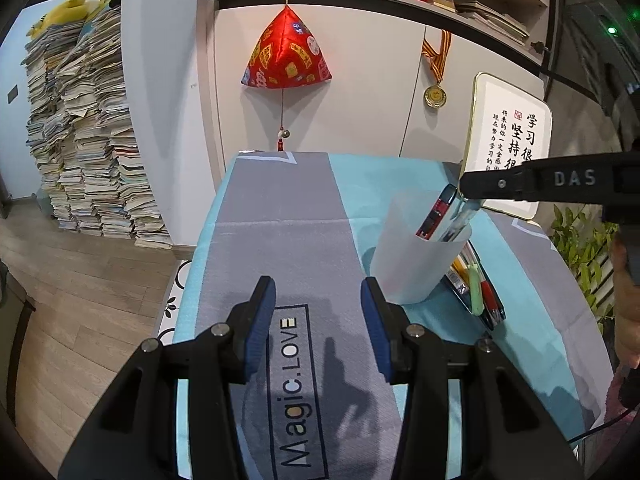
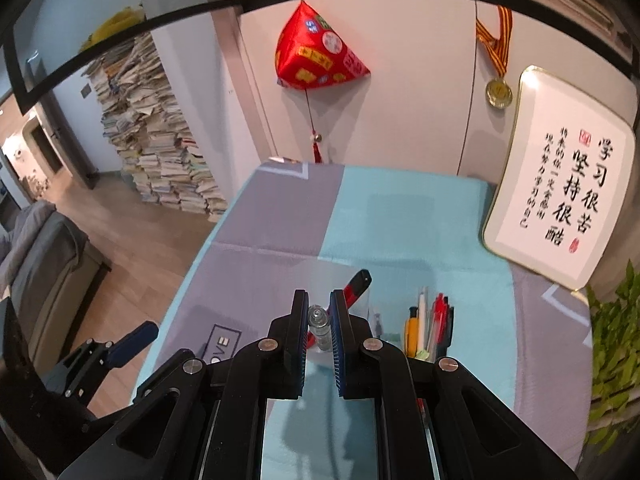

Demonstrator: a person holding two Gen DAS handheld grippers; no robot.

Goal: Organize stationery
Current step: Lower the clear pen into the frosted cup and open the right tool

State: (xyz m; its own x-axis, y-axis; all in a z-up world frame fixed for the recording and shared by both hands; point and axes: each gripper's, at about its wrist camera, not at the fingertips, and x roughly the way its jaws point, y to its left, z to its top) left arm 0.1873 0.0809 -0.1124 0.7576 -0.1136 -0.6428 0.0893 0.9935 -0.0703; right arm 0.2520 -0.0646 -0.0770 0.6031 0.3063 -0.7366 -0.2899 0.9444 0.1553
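Note:
A translucent white pen cup [image 1: 416, 252] stands on the blue and grey tablecloth [image 1: 288, 216]. A red and black utility knife [image 1: 436, 210] and a clear pen [image 1: 466, 216] stand in it. My right gripper [image 2: 319, 312] is above the cup, its jaws narrowly closed around the clear pen's [image 2: 318, 326] top end; it shows from the side in the left wrist view [image 1: 464, 184]. My left gripper [image 1: 318, 300] is open and empty, just left of the cup. An open pencil case [image 1: 478, 292] with several pens [image 2: 430, 326] lies right of the cup.
A framed calligraphy board [image 2: 560, 196] leans at the table's back right. A red hanging ornament [image 1: 286, 54] and a medal [image 1: 435, 96] hang on the wall behind. A green plant [image 2: 612, 360] stands at the right. Stacked books [image 1: 88, 136] stand on the floor left.

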